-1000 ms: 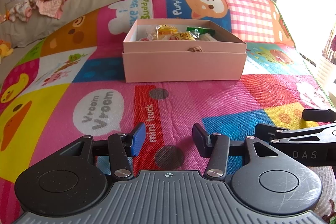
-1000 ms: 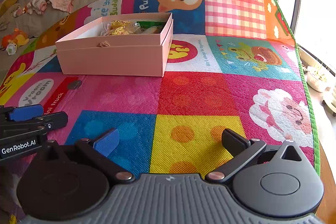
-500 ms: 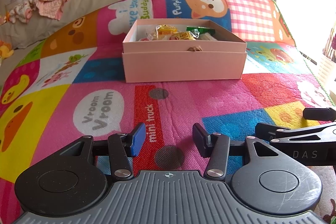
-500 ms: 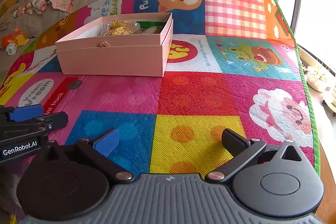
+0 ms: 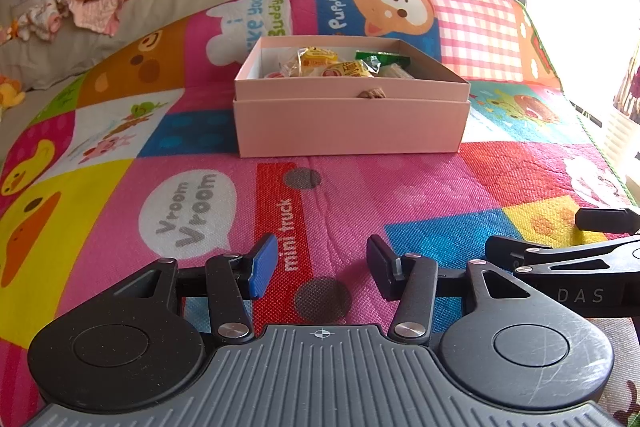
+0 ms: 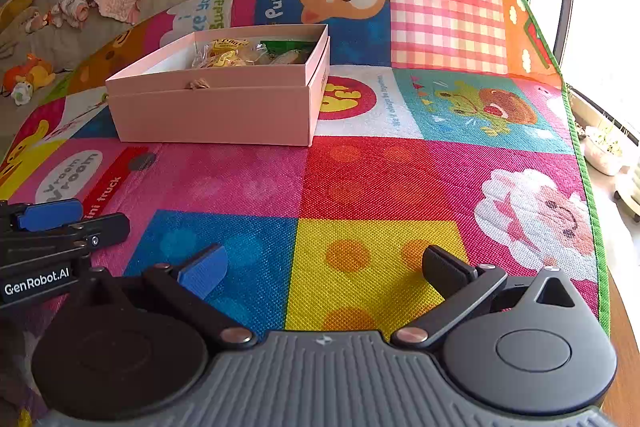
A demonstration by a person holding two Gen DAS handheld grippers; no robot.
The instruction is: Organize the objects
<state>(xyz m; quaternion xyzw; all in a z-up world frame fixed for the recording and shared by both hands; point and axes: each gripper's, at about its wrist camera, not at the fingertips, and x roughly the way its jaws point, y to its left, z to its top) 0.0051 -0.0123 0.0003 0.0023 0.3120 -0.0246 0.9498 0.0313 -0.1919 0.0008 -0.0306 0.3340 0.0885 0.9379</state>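
Both sets of jaws released, holding nothing: left gripper [image 5: 320, 263] moderately spread, right gripper [image 6: 324, 267] wider. Pink box [image 5: 352, 123] sits on the play mat [image 5: 400, 187], well ahead of both grippers; snack packets [image 5: 332, 65] inside it. Risks: thin cardboard wall buckling if pinched; box sliding or packets spilling if I nudge it.

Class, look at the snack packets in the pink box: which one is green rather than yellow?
The green packet at the right end of the pink box; the yellow packets beside it lie further left.
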